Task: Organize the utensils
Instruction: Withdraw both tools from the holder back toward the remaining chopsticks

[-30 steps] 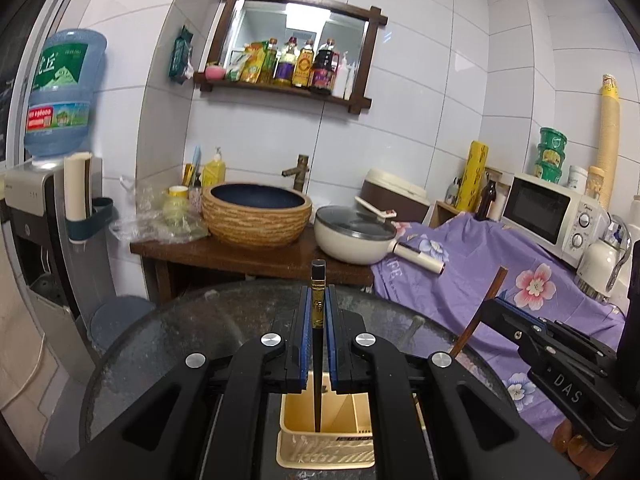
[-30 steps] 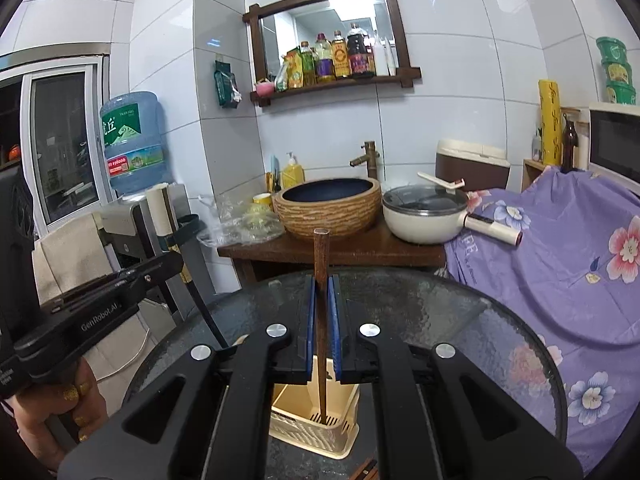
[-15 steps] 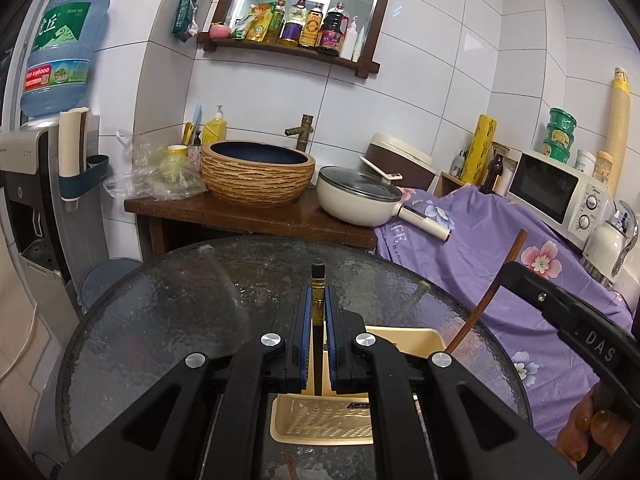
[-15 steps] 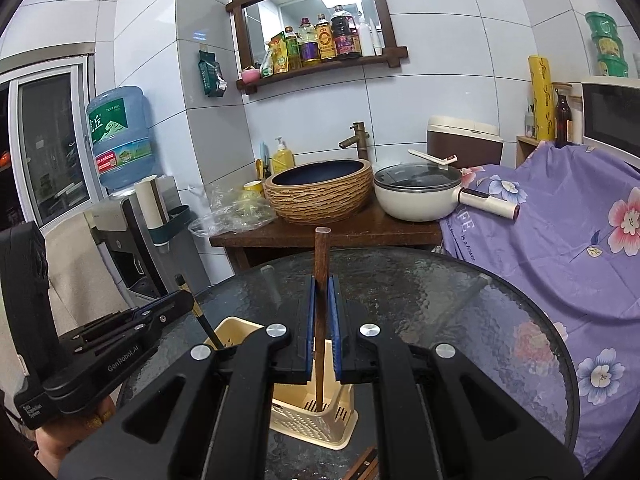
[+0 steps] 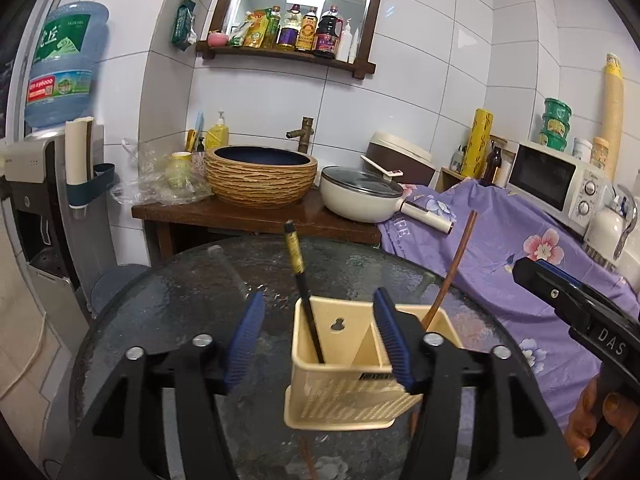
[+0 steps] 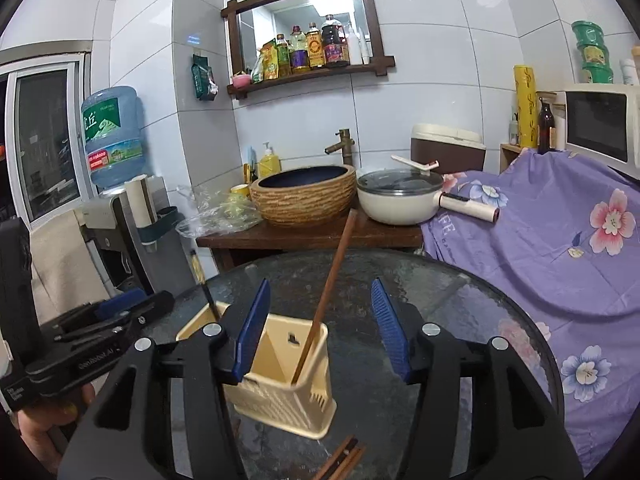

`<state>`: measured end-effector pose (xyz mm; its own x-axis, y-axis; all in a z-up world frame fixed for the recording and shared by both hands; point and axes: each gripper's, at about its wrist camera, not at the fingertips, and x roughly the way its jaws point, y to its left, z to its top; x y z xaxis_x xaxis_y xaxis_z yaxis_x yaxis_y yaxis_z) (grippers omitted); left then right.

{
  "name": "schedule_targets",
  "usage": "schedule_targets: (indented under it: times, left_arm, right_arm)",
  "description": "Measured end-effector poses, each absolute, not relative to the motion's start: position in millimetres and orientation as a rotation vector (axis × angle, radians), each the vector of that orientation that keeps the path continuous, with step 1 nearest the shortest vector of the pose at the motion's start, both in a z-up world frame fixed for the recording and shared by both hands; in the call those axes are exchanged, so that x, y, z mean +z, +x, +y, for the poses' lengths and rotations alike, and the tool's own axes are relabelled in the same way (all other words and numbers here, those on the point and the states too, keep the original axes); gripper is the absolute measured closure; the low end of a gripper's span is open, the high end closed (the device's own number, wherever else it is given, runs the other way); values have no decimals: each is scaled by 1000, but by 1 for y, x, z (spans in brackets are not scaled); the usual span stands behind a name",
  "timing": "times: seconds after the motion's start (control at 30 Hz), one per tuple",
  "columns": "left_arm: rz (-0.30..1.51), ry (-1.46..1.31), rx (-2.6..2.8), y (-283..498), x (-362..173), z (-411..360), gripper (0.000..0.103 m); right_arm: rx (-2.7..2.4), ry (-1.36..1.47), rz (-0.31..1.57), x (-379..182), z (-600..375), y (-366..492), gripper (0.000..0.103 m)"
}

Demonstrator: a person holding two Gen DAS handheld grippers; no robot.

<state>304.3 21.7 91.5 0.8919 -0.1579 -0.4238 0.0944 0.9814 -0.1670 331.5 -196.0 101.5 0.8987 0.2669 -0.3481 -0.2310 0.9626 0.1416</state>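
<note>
Now both chopsticks are seen released: a second ago each was pinched upright between closed pads, and the jaws of both tongs have just been opening. The black chopstick (image 5: 301, 288) is left leaning in the left compartment of the cream utensil holder (image 5: 344, 396), and the brown chopstick (image 6: 325, 304) is left leaning in the right compartment. The holder is stood on the round glass worktop (image 6: 460, 320), near its close edge. This delivery can be judged done for these two pieces.

The left tongs (image 5: 318, 344) are spread, nothing is pressed by the blue pads, and the black chopstick is left standing free between them. The right tongs (image 6: 320, 336) are likewise spread, with the brown chopstick untouched between the pads. More brown chopsticks (image 6: 344, 458) are seen lying on the worktop just in front of the holder, so further pick-ups are probably needed.
</note>
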Motion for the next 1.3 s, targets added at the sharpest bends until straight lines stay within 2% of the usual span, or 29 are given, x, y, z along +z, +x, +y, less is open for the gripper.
schedule_targets:
  times: [0.17,0.4,0.63,1.3]
  left_arm:
    - [490,-97,-113,278,66,26,32]
    - [664,-69,-85,272,3,37,32]
    - [772,-20,-87,275,-35,35,32]
    - [895,141,-96,306,-74,2,38]
  right_arm:
    - [272,101,462,66,-207,311,50]
    - [252,-24,682,-17,-199,299,50]
    - [206,-92,806,-71,-199,298,50]
    - [203,-145,888,-91,-202,304,50]
